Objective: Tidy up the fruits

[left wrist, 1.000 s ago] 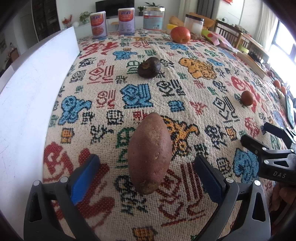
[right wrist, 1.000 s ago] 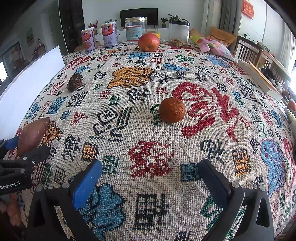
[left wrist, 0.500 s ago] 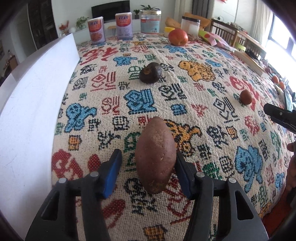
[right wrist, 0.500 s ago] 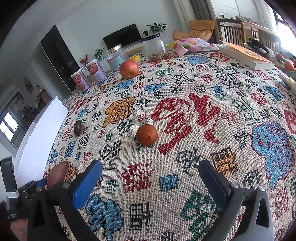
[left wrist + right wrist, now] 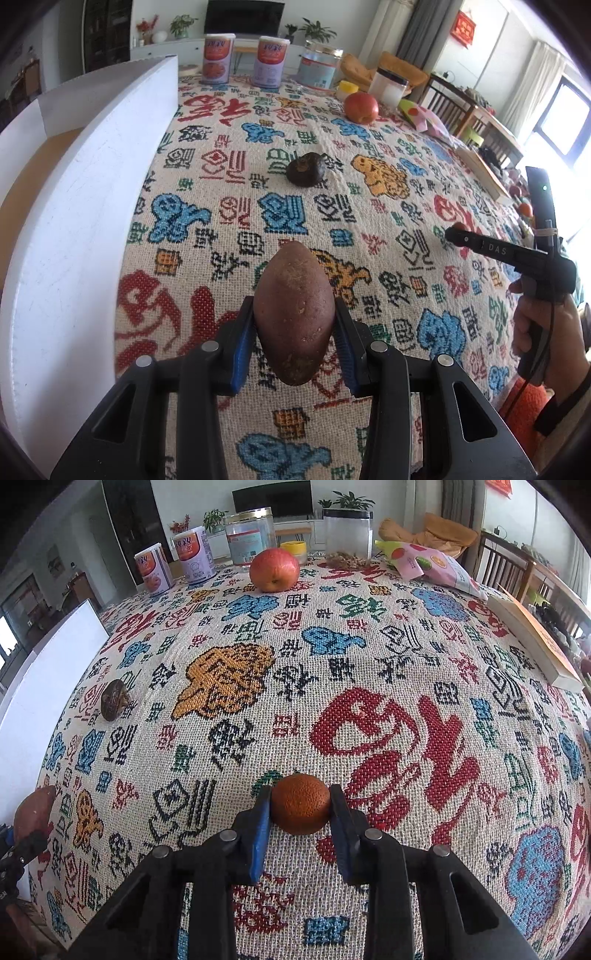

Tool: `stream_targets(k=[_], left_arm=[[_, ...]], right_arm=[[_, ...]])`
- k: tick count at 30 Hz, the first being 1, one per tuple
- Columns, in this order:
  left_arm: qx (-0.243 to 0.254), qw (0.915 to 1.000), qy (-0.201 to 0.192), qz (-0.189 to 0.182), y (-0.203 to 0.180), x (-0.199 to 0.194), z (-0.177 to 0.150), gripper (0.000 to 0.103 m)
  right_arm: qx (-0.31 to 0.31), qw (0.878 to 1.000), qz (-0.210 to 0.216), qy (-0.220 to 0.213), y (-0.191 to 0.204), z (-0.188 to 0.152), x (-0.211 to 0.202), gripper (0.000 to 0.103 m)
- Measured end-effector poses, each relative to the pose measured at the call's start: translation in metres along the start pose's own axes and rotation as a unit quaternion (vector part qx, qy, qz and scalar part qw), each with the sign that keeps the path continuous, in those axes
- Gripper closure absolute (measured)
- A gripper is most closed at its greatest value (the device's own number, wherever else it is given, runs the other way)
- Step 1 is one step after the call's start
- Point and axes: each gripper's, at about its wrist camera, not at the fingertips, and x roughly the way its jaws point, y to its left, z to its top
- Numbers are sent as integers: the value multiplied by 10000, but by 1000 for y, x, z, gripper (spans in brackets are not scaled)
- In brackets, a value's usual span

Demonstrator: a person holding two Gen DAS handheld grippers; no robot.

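Nearest, low in the left wrist view, the left gripper (image 5: 295,341) has its jaws pressed on both flanks of the sweet potato (image 5: 294,315), which lies lengthwise on the patterned counter (image 5: 369,221). In the right wrist view, bottom centre, the right gripper (image 5: 300,812) clamps the orange (image 5: 300,803) between its blue pads. Both grips look centred, so the lift should likely go straight up, slowly, with the long sweet potato kept level so it does not pivot. Further up, a dark round fruit (image 5: 306,172) sits mid-frame, an apple (image 5: 274,569) near the top. The white box (image 5: 74,221) fills the left edge, seemingly the destination.
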Motion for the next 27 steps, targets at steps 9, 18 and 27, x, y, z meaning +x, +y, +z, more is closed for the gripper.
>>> stream_targets(k=[9,18,27], left_arm=[[-288,9932,-49,-1124,13,-103,-9,63],[-1289,9856,-648,884,155,-172,-5,63],[-1835,9682,-151,1692,221,-137,-31,62]], right_arm=[[-244,9831,1810,-108,94,0,-90,73],[-1660,9275,3348,134,290,-1,-138,73],[-2400,9211,2951,830,378,-13,-96,72]])
